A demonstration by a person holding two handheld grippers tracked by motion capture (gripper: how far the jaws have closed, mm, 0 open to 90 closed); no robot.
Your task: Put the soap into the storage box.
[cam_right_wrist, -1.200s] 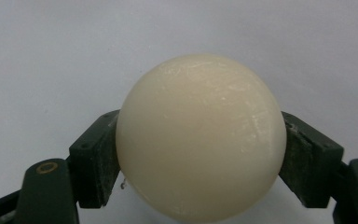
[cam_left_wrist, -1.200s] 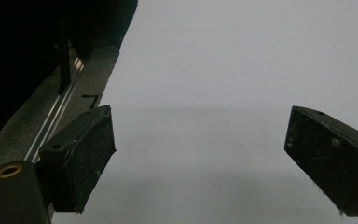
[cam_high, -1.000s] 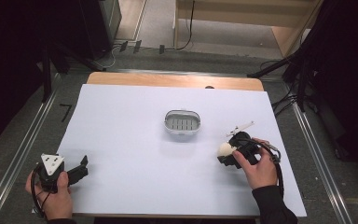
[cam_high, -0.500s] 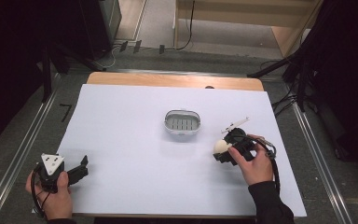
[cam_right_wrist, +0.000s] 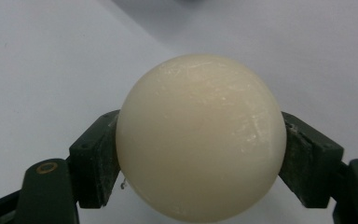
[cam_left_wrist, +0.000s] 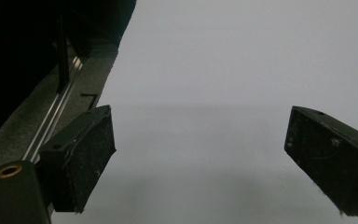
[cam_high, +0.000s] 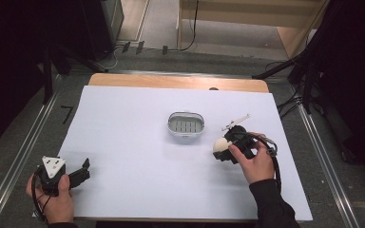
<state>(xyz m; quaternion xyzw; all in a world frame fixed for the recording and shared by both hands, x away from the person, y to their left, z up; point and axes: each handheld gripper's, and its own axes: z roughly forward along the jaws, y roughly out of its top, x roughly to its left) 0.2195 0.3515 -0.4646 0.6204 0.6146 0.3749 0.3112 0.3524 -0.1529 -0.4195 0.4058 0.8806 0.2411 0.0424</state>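
A cream-white ball (cam_right_wrist: 200,135) sits clamped between the two black jaws of my right gripper (cam_right_wrist: 200,154), whose pads press on both of its sides. From above, the ball (cam_high: 220,145) and right gripper (cam_high: 224,148) hang low over the white table sheet, just right of a small grey oval dish (cam_high: 186,124). My left gripper (cam_high: 82,170) rests near the table's front left corner. Its jaws stand wide apart with only bare white sheet between them (cam_left_wrist: 200,163).
The white sheet (cam_high: 133,142) covers most of a wooden table whose far edge (cam_high: 171,81) shows. Metal rails run along both sides of the table. Dark stands and cables crowd the floor at the back and right.
My right gripper has carried the ball a little to the left, closer to the grey dish. The left gripper has stayed where it was.
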